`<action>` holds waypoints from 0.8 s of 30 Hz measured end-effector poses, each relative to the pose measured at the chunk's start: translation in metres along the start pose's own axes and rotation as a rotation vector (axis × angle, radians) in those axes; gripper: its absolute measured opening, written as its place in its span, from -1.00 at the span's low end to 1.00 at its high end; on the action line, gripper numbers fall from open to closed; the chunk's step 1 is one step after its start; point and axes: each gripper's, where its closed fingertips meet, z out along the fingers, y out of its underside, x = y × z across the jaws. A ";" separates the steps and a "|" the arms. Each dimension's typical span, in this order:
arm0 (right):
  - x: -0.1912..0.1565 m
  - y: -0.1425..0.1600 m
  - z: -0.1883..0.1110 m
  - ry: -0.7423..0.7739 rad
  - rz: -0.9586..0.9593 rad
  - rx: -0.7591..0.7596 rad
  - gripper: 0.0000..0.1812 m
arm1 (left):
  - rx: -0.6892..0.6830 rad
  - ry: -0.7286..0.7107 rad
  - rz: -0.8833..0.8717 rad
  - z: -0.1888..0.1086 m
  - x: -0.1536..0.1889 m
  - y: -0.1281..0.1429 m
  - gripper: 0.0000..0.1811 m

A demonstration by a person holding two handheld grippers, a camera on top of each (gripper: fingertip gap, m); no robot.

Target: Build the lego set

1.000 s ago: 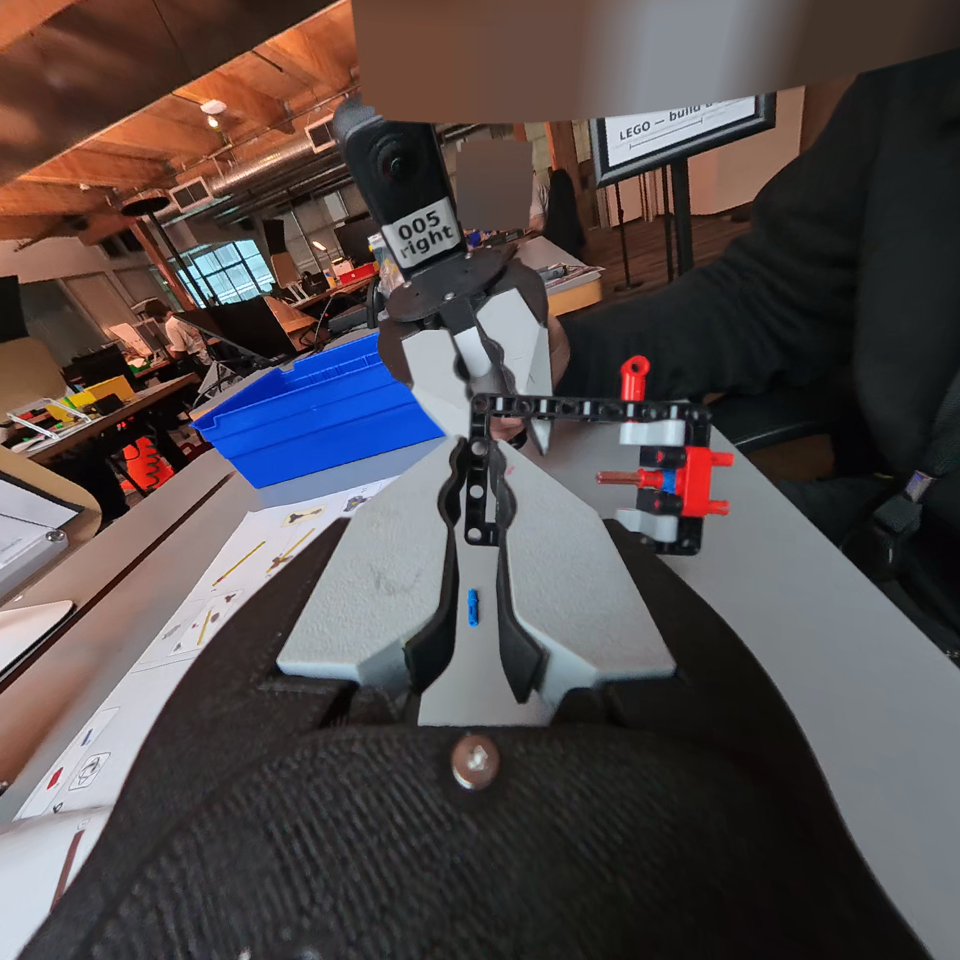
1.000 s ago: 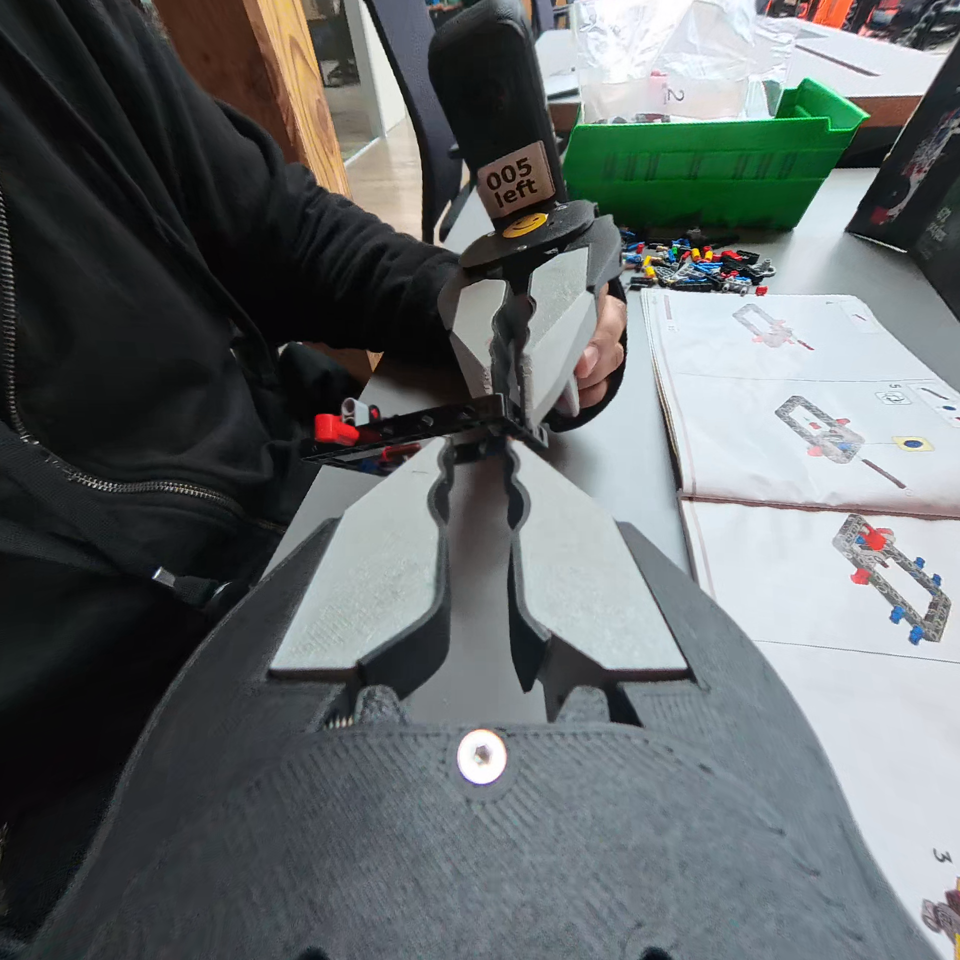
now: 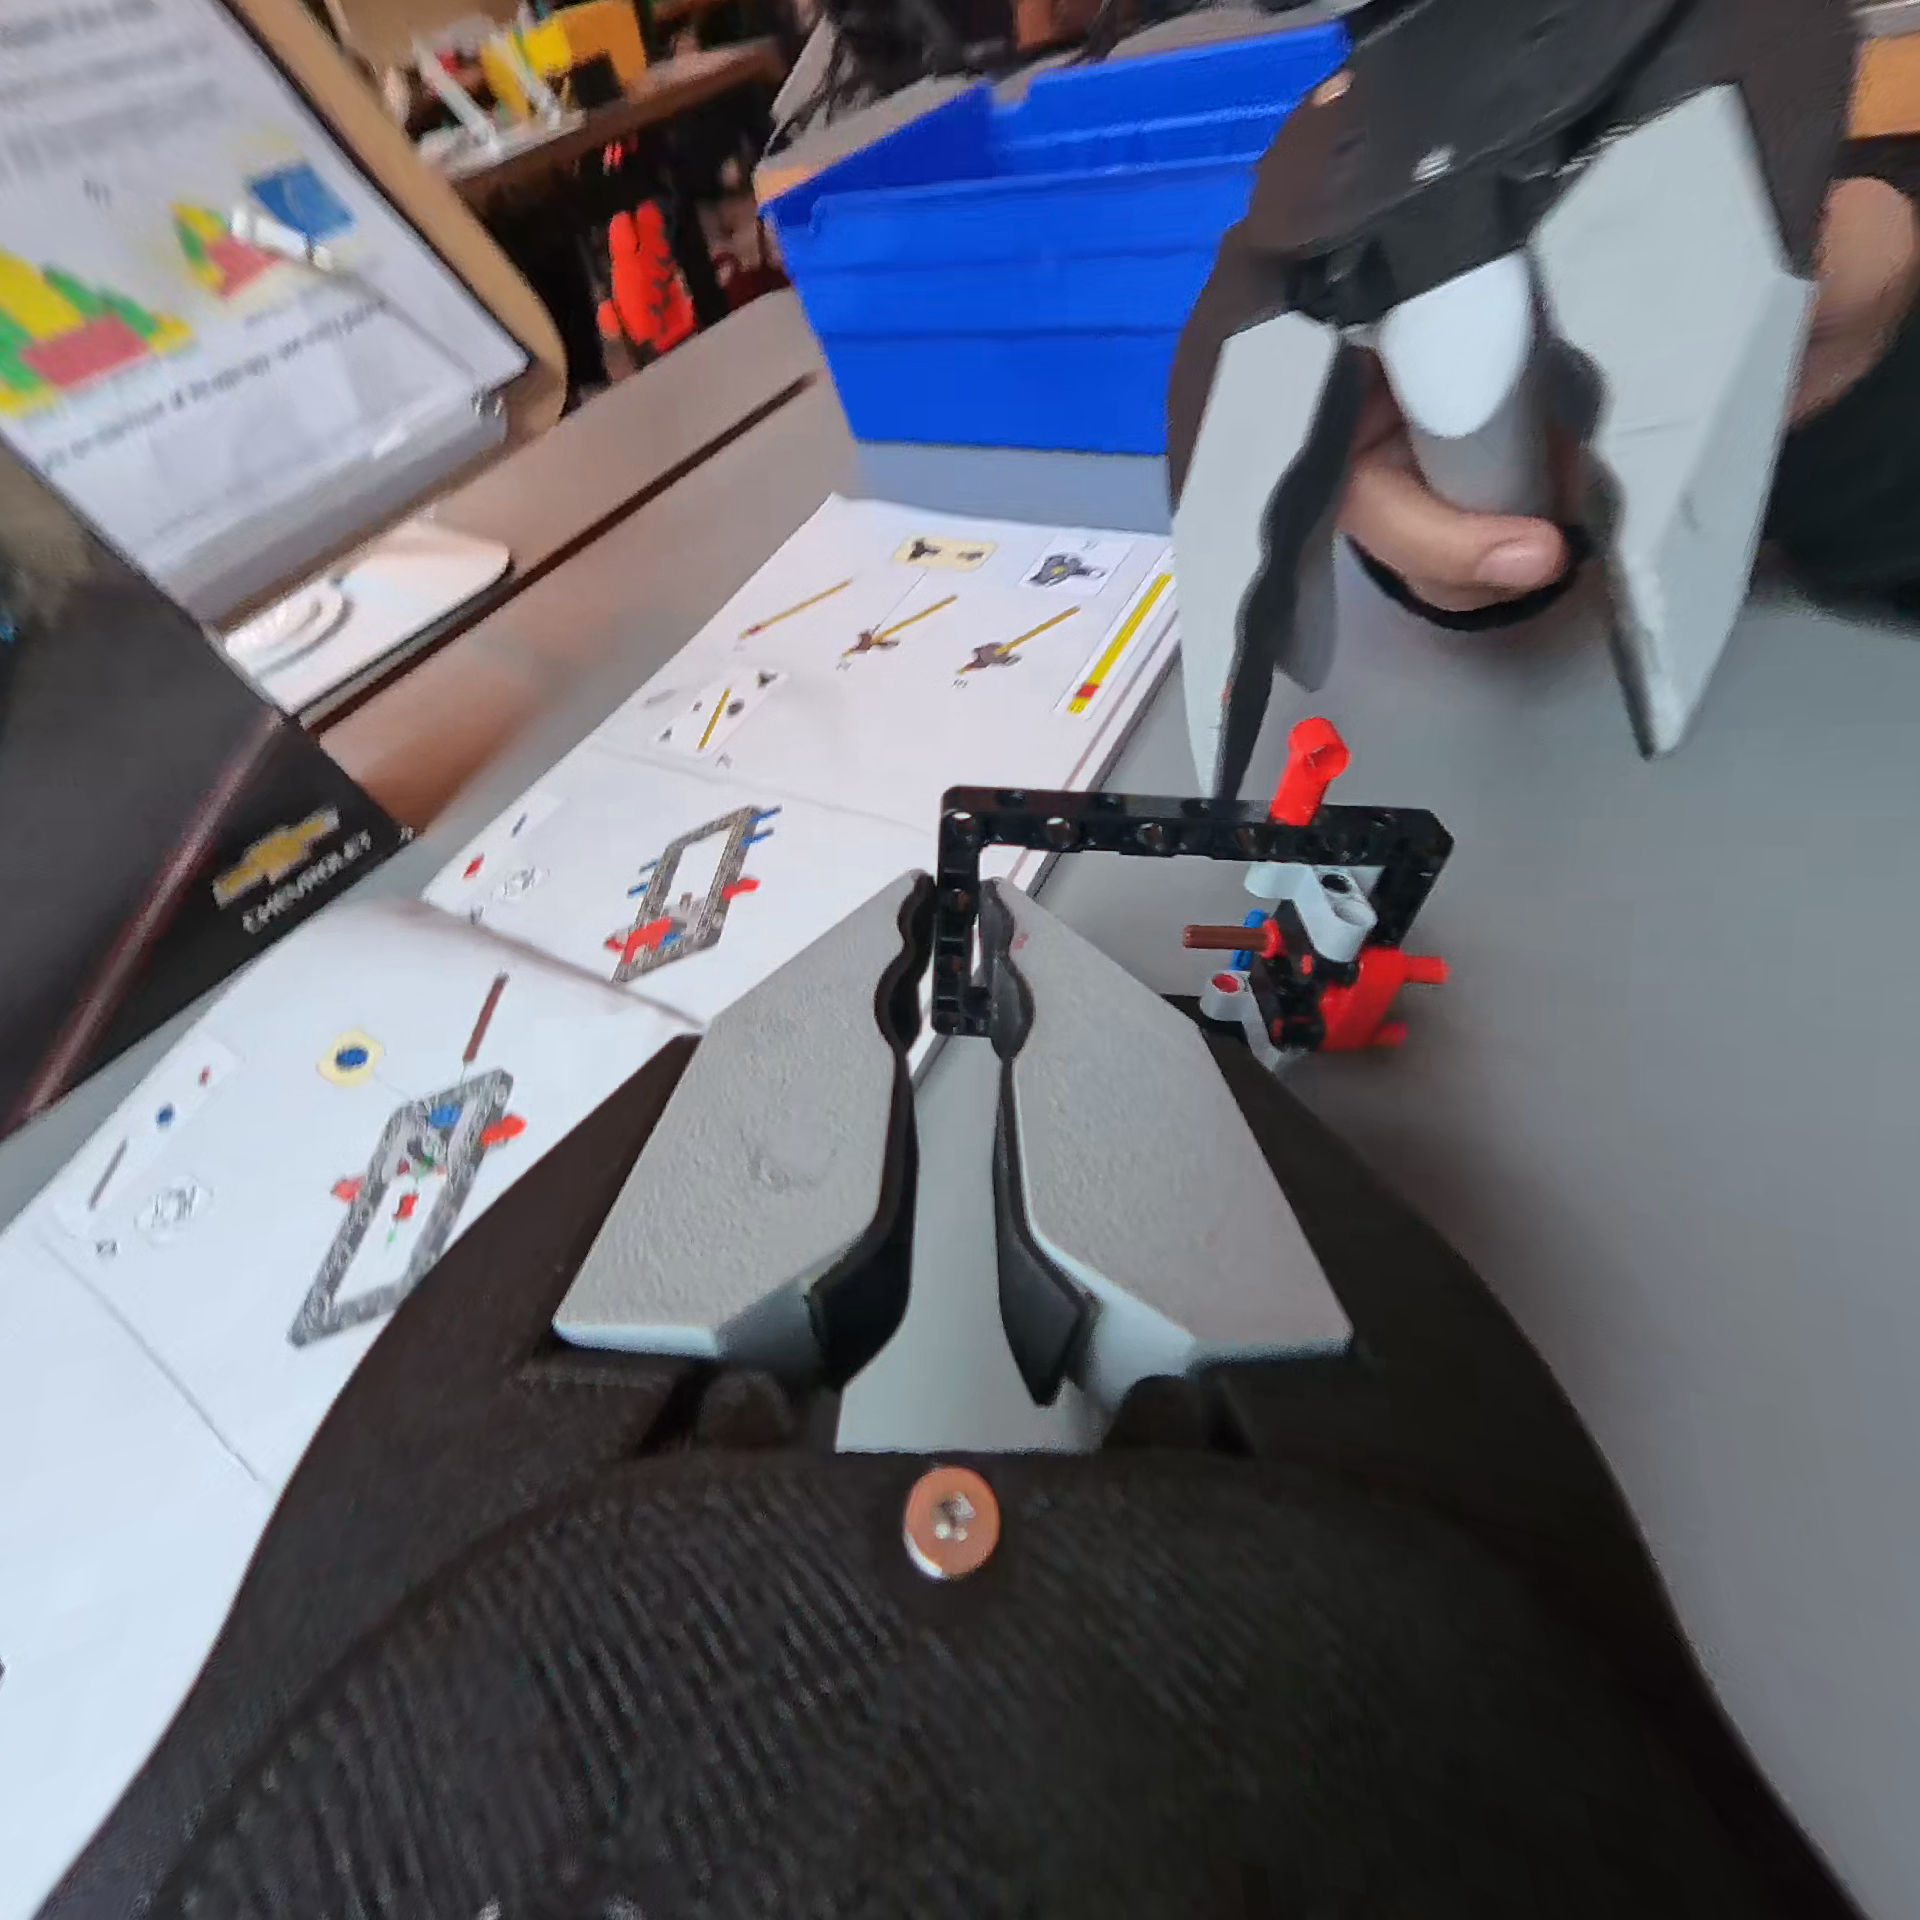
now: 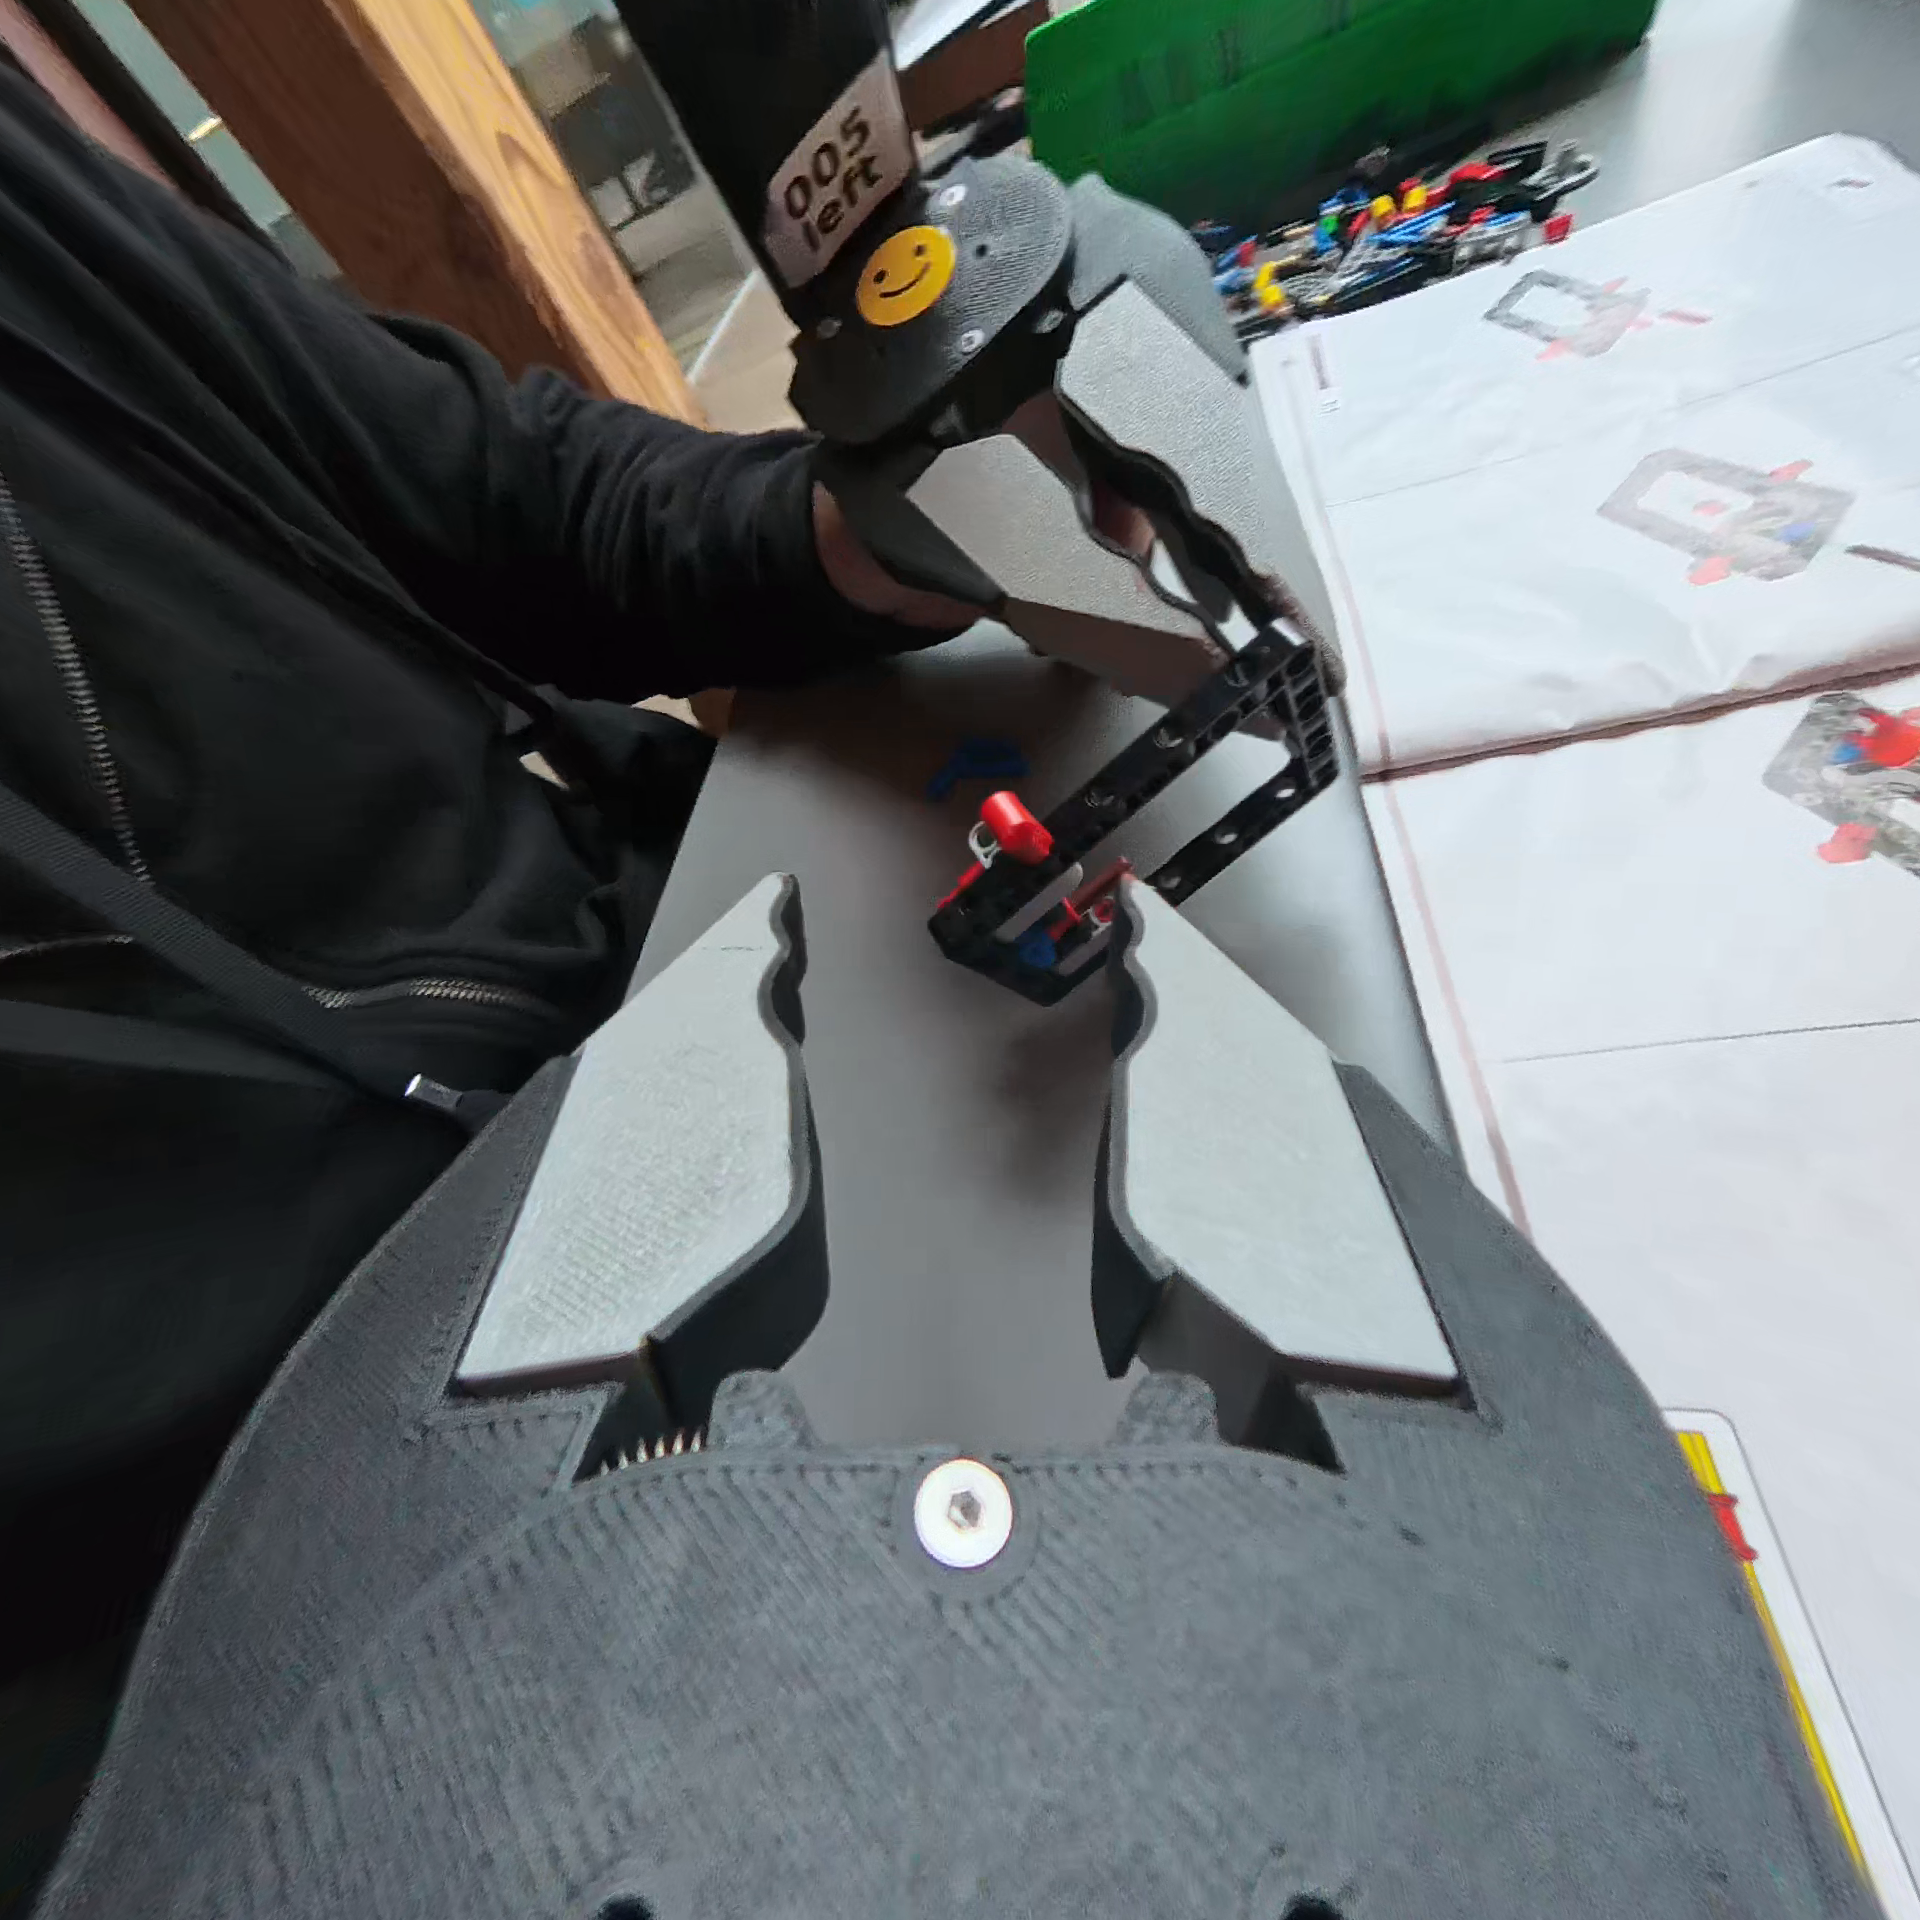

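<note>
Gripping the black lego frame (image 3: 1195,831) by its short left leg, your left gripper (image 3: 961,940) is clamped tight on that upright beam. In the left wrist view the frame's long axis runs 9 to 3 o'clock, the long top beam level, the far end at 3 o'clock dropping into the red and grey cluster (image 3: 1320,966), which sits on or just above the grey table (image 3: 1662,1143); cannot tell which. A red pin (image 3: 1311,764) sticks up at 12 from the top beam.

Your right gripper (image 4: 956,956) is spread wide and holds nothing; in the right wrist view its right fingertip sits just beside the cluster end. There the frame (image 4: 1205,748) runs 7 to 1 o'clock. The instruction booklet (image 4: 1662,540) lies open at 3 o'clock, a blue bin (image 3: 997,260) at 12 in the left view.
</note>
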 end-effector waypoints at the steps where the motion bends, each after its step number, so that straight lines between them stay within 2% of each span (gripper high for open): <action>1: 0.001 0.000 0.002 0.019 0.003 -0.004 -0.36 | -0.022 -0.016 -0.028 0.000 -0.002 0.002 -0.93; 5: 0.022 0.013 0.009 0.193 -0.026 -0.106 -0.59 | -0.050 -0.039 -0.052 0.001 -0.002 0.004 -0.93; 6: 0.022 0.015 0.009 0.194 -0.030 -0.120 -0.59 | -0.057 -0.053 -0.048 0.001 -0.003 0.004 -0.93; 8: 0.017 0.015 0.010 0.149 -0.012 -0.114 -0.79 | -0.076 -0.073 -0.031 -0.001 -0.004 0.004 -0.93; 15: 0.016 0.014 0.006 0.068 0.067 -0.067 -0.84 | -0.045 -0.077 -0.022 -0.004 -0.005 -0.001 -0.93; 19: 0.013 0.013 0.006 0.069 0.019 -0.068 -0.85 | -0.007 -0.081 0.015 -0.007 -0.004 -0.008 -0.93; 24: 0.014 0.014 0.004 0.155 -0.101 -0.098 -0.86 | 0.057 -0.053 0.048 -0.014 -0.002 -0.017 -0.93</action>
